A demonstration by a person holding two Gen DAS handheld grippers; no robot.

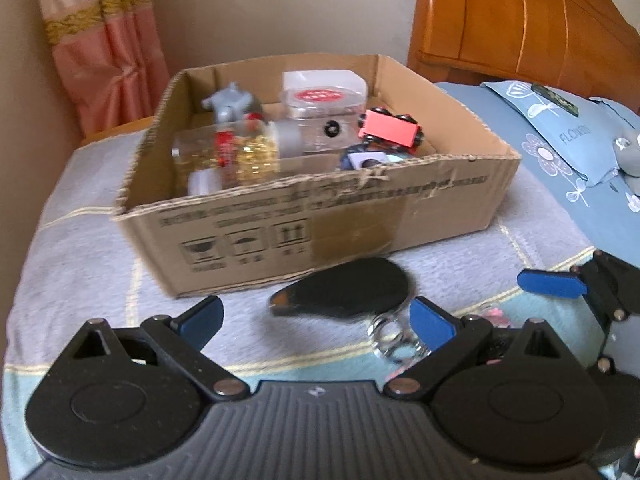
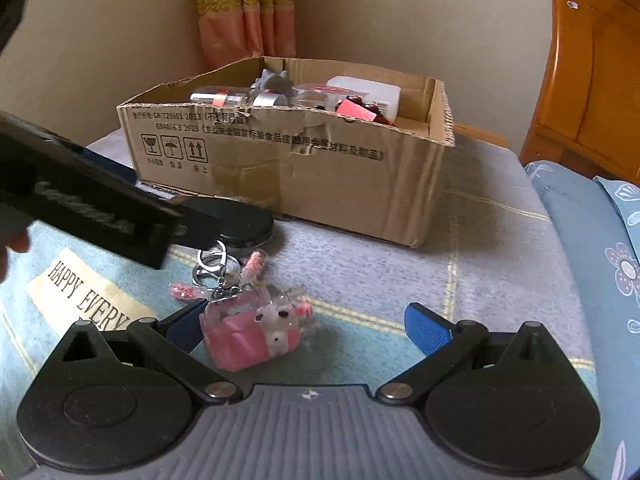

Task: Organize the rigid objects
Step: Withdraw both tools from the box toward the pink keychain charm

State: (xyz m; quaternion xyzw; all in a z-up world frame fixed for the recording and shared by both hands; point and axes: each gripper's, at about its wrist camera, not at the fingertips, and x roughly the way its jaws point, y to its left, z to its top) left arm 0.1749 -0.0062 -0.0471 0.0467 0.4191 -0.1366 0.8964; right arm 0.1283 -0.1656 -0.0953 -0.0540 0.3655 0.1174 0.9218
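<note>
A cardboard box [image 1: 360,216] stands on the bed and holds a red toy car [image 1: 390,128], a grey figure [image 1: 230,104], clear jars [image 1: 320,100] and other small items. It also shows in the right wrist view [image 2: 320,176]. A black teardrop-shaped object [image 1: 348,288] lies on the blanket in front of the box, between my open left gripper's [image 1: 318,318] fingers. A pink keychain charm [image 2: 256,332] with metal rings [image 2: 212,264] lies just ahead of my open right gripper [image 2: 304,326], near its left finger. The left gripper's body [image 2: 88,204] shows at the left in the right wrist view.
A grey and light-blue blanket [image 2: 400,272] covers the bed. Blue flowered pillows [image 1: 560,136] lie to the right, under a wooden headboard [image 1: 520,20]. A pink curtain [image 1: 108,48] hangs behind the box. The right gripper's fingertip [image 1: 552,284] shows at the right in the left wrist view.
</note>
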